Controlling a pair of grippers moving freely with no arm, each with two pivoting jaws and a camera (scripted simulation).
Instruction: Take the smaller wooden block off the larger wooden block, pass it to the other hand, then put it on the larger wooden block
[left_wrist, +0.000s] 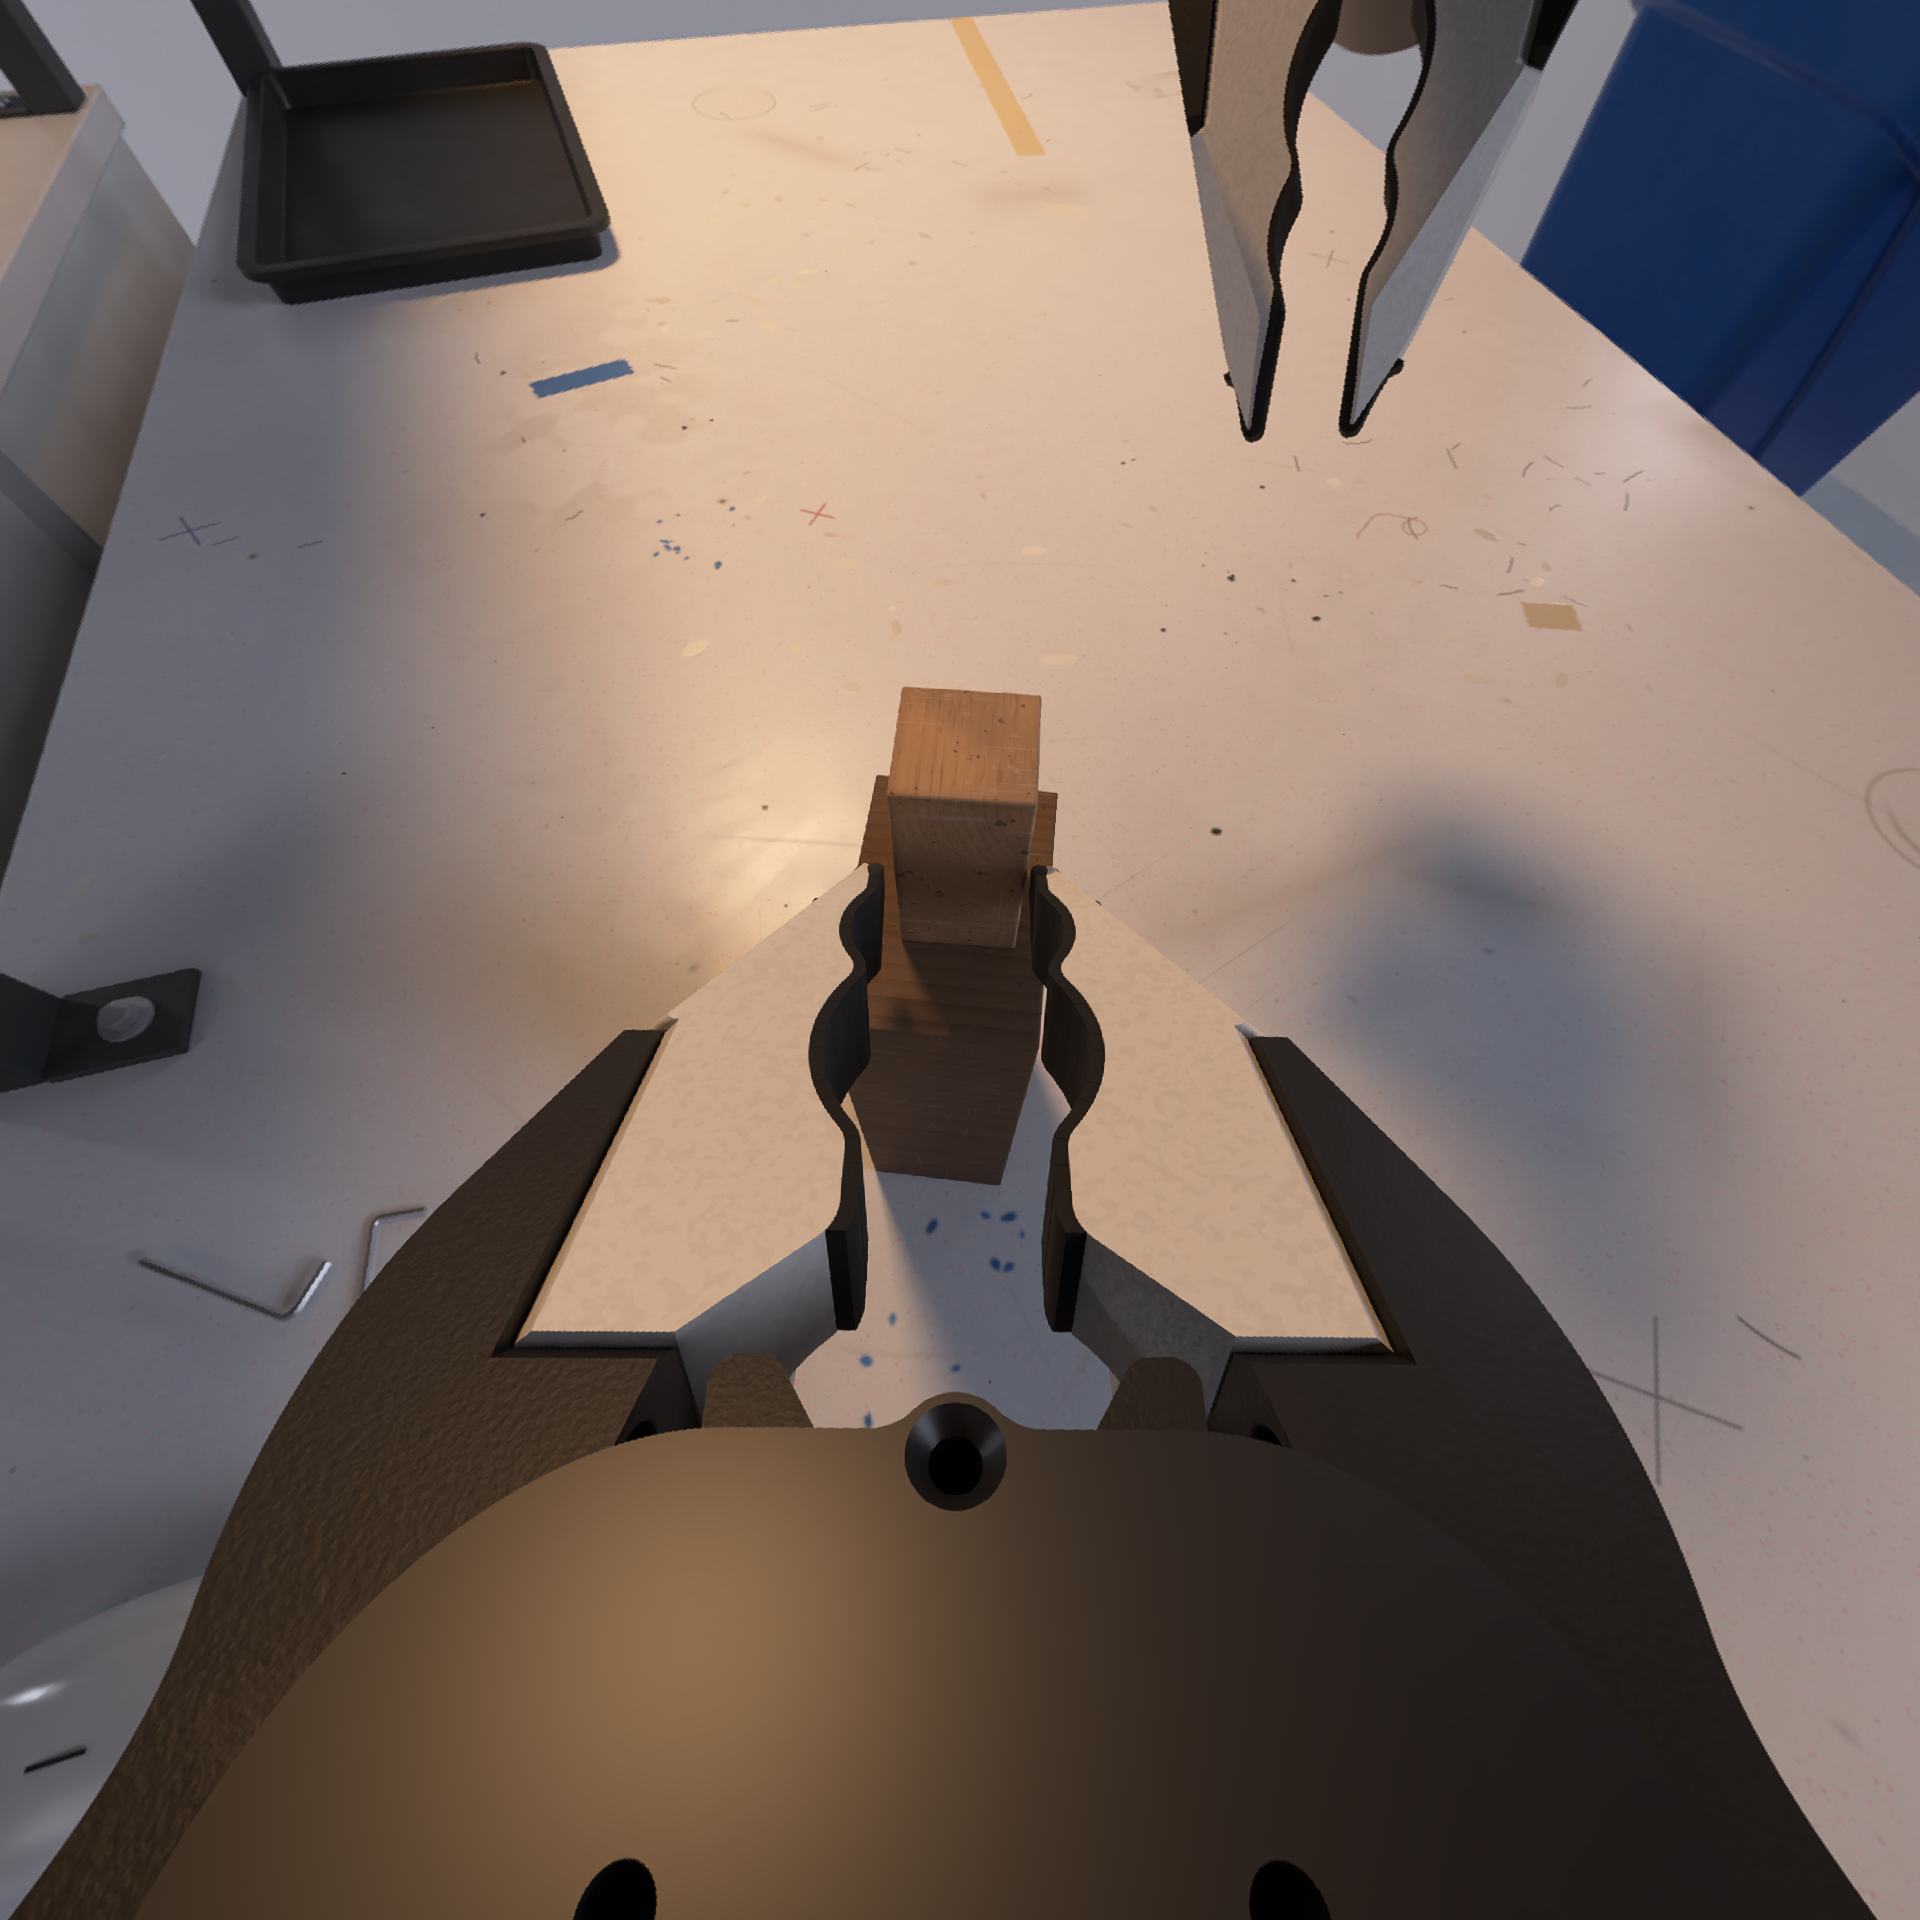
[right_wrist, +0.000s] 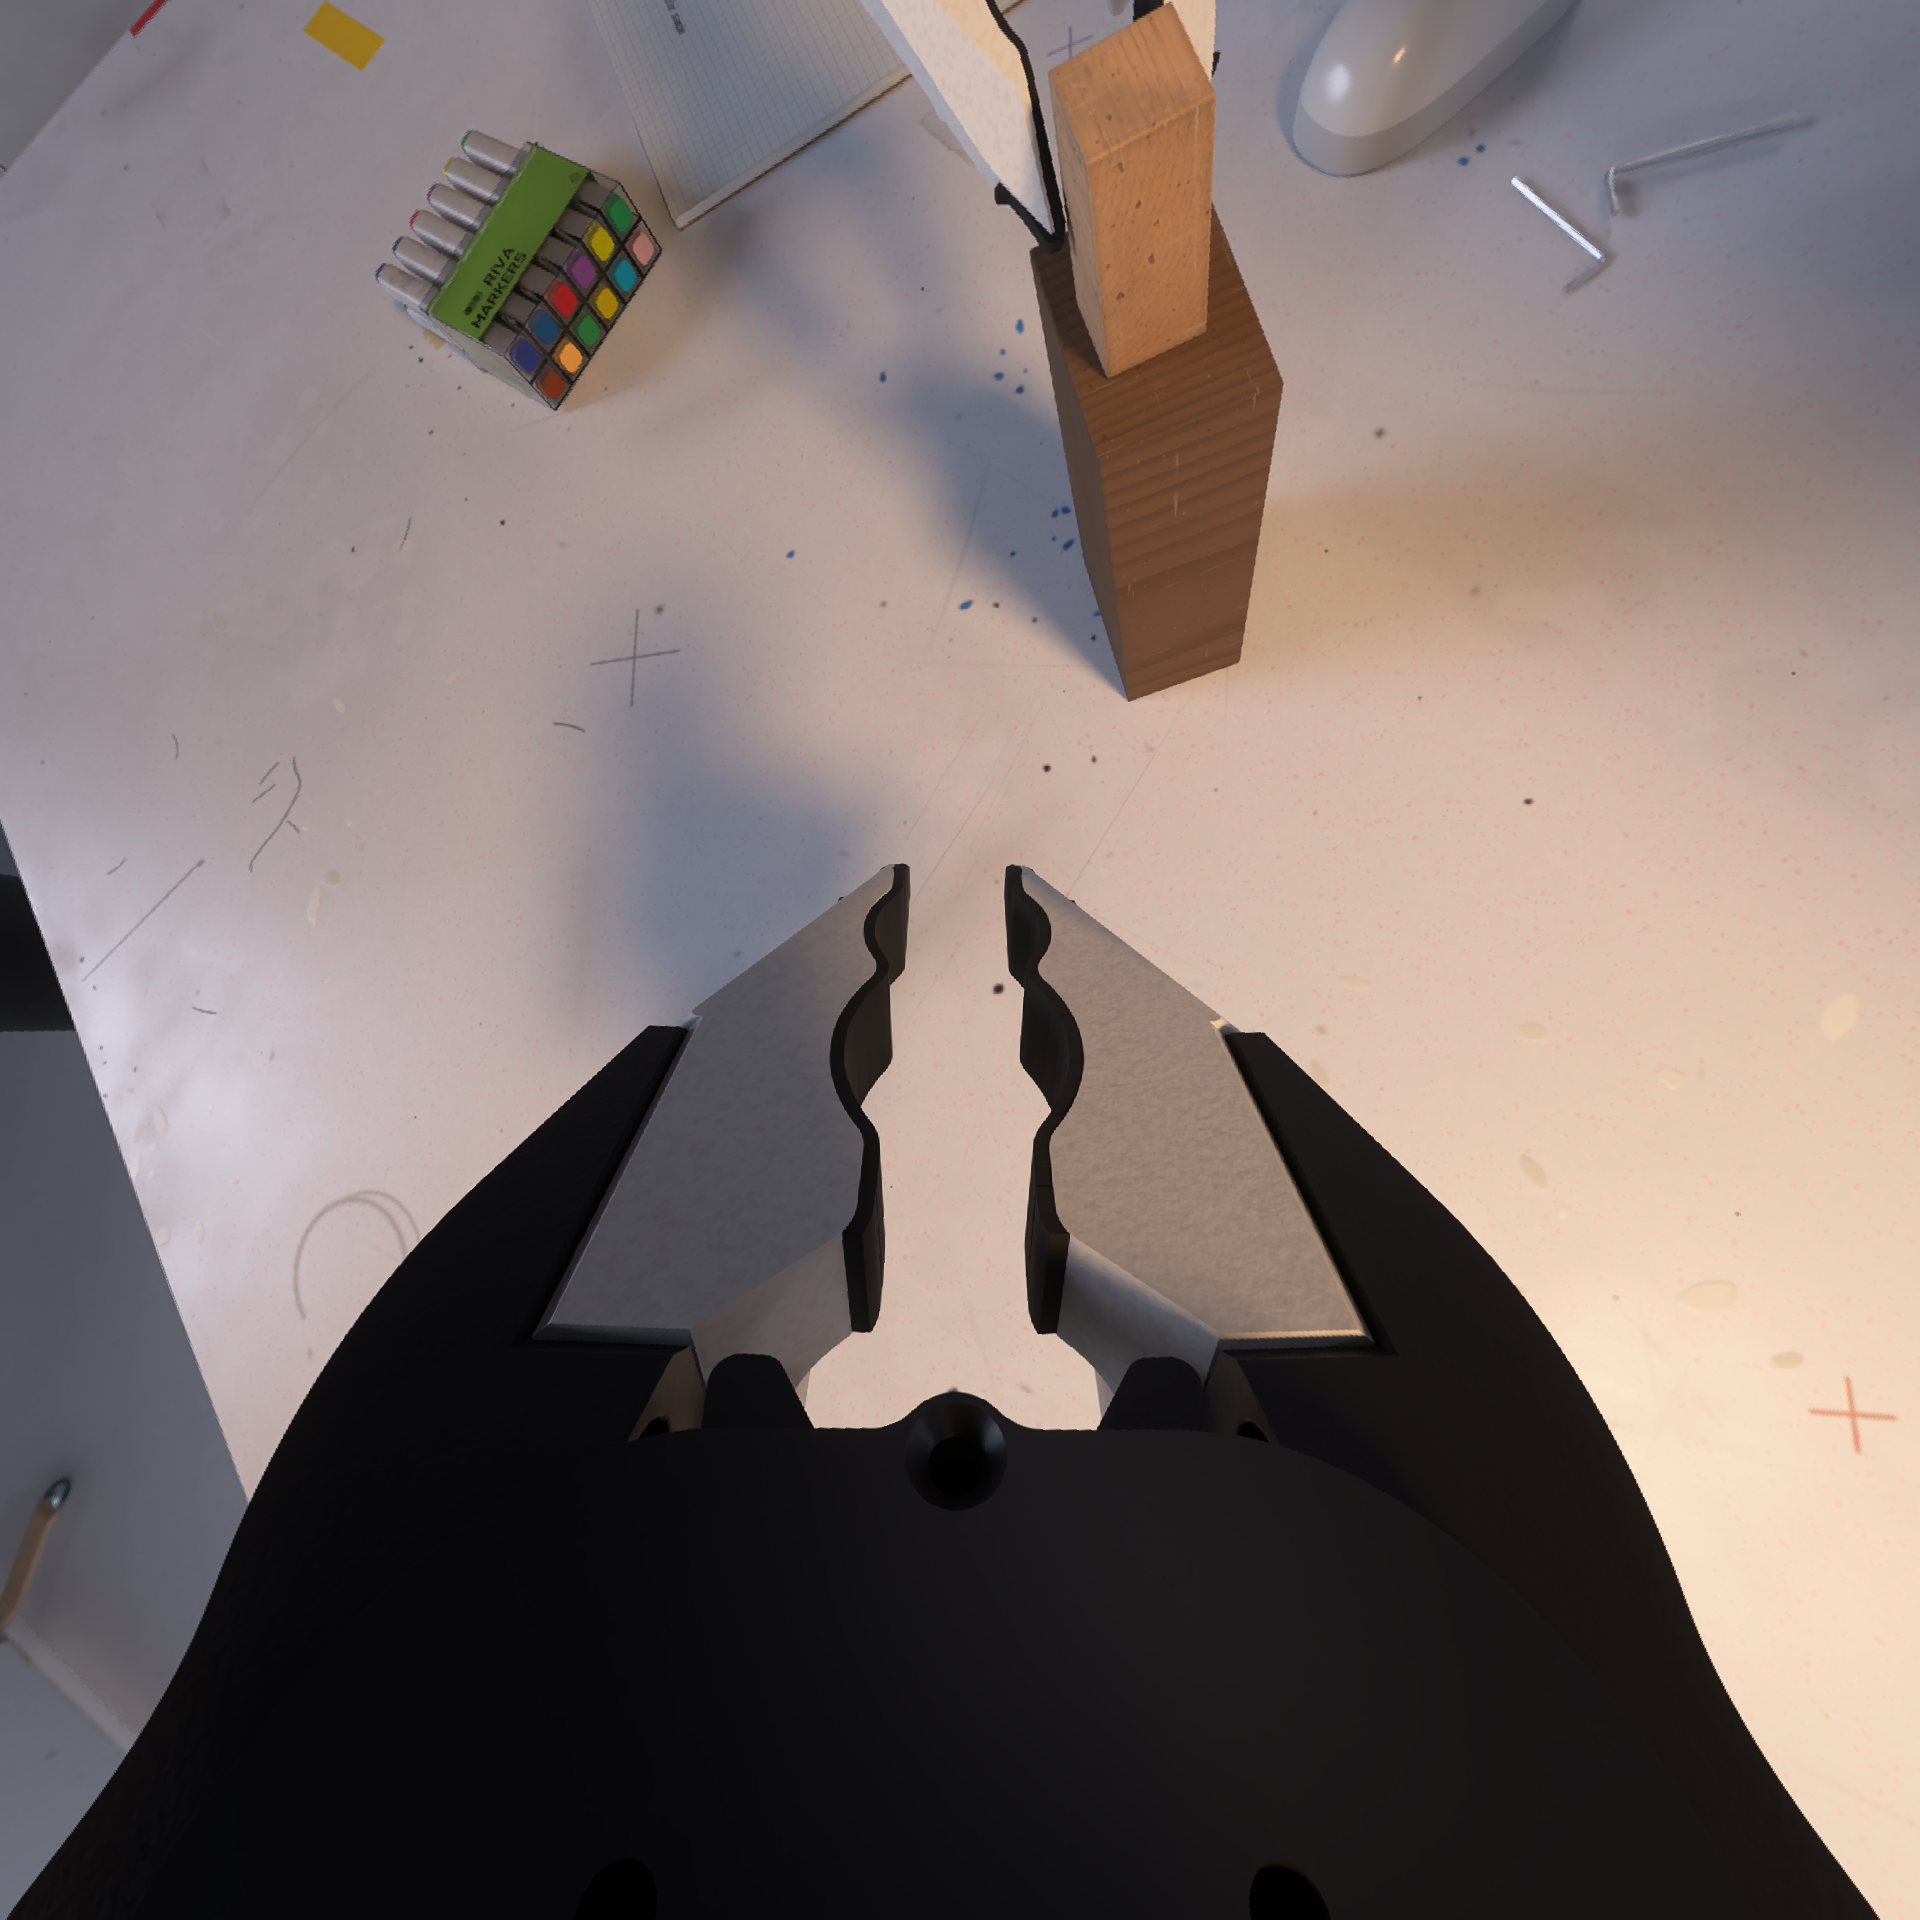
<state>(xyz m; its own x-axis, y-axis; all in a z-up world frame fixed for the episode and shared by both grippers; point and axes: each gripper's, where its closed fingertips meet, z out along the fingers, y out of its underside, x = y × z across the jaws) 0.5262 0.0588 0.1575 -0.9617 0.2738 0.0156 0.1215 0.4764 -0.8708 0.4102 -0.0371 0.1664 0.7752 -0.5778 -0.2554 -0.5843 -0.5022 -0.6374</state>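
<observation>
The smaller, light wooden block (left_wrist: 961, 831) stands upright on the larger, dark wooden block (left_wrist: 940, 1070), which stands on the table. My left gripper (left_wrist: 958, 883) has its fingertips on both sides of the smaller block's lower part and is shut on it. The smaller block still rests on the larger one. In the right wrist view the smaller block (right_wrist: 1138, 187) and larger block (right_wrist: 1174, 520) are at the top, with a left finger (right_wrist: 977, 83) beside them. My right gripper (right_wrist: 956, 883) is slightly open and empty, apart from the blocks; it also shows in the left wrist view (left_wrist: 1299, 416).
A black tray (left_wrist: 416, 156) sits at the far left and a blue box (left_wrist: 1766, 208) at the far right. A pack of markers (right_wrist: 520, 270), a notepad (right_wrist: 748, 94), a white rounded object (right_wrist: 1392, 73) and hex keys (right_wrist: 1558, 218) lie near the blocks.
</observation>
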